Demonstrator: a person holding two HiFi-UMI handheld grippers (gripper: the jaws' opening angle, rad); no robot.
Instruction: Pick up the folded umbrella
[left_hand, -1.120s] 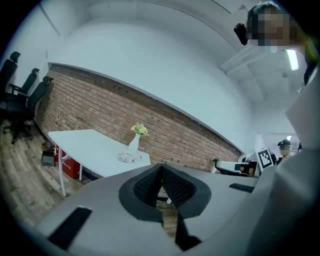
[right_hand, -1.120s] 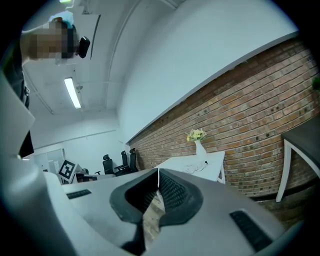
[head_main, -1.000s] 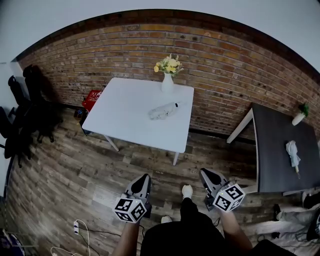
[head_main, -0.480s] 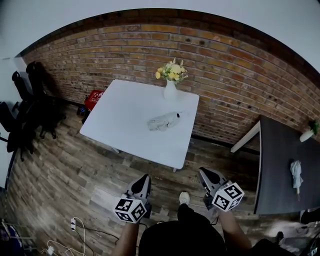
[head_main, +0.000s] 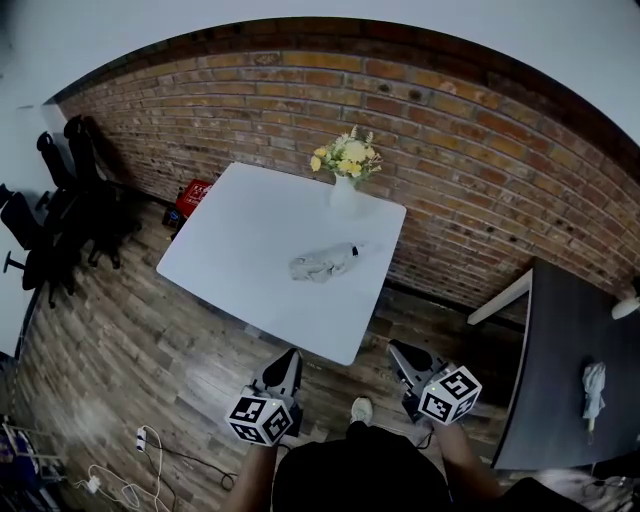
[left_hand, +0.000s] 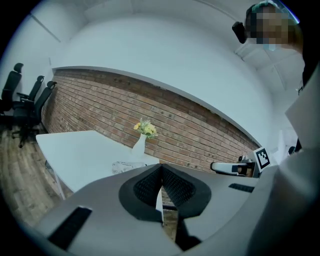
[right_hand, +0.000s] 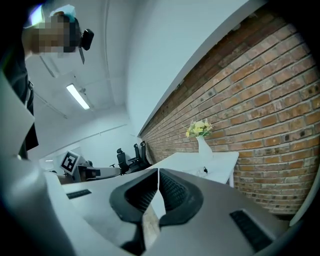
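The folded umbrella (head_main: 322, 263), pale grey with a dark handle end, lies on the white table (head_main: 240, 250) toward its right side. In the left gripper view the umbrella (left_hand: 125, 166) shows just over the jaws. Both grippers hang low over the wooden floor, short of the table's near edge and apart from the umbrella. My left gripper (head_main: 290, 357) (left_hand: 161, 168) is shut with nothing in it. My right gripper (head_main: 398, 349) (right_hand: 158, 172) also has its jaws together and empty.
A white vase of yellow flowers (head_main: 348, 180) stands at the table's far edge by the brick wall. A dark table (head_main: 565, 350) with a pale bundle (head_main: 592, 385) is at the right. Black office chairs (head_main: 60, 210), a red crate (head_main: 193, 197) and floor cables (head_main: 120, 480) lie left.
The white table and umbrella have drawn nearer and lower in the head view, and the dark table has slid off to the right. Both grippers stay shut and empty.
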